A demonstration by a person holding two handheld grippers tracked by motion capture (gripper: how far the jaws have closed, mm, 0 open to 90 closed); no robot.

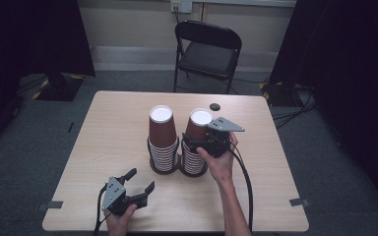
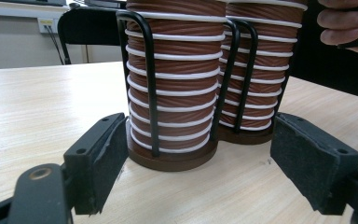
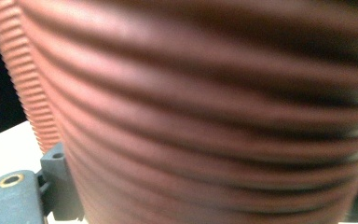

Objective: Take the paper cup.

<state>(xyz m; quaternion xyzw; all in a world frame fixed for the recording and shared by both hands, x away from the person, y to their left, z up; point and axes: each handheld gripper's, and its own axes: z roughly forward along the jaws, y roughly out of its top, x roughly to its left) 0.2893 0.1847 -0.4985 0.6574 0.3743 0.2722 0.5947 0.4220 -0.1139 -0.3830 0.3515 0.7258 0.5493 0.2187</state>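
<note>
Two stacks of ribbed brown paper cups stand side by side on one desk [image 1: 118, 128]: the left stack [image 1: 163, 140] and the right stack [image 1: 195, 142]. Each sits in its own black wire holder, two holders [image 2: 149, 84] in all. Two tools appear: the left tool [image 1: 140, 181] and the right tool [image 1: 189, 142]. One folding chair [image 1: 206, 49] stands beyond the desk.

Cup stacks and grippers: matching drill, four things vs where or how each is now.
Things:
1. left gripper
2. right gripper
3. folding chair
4. left cup stack

States:
A. on the floor beyond the table's far edge
B. jaws wide apart, low over the table, holding nothing
C. in a black wire holder, white bottom up
D. at the top cup of the right cup stack

Pairs: 1-B, 2-D, 3-A, 4-C
</note>
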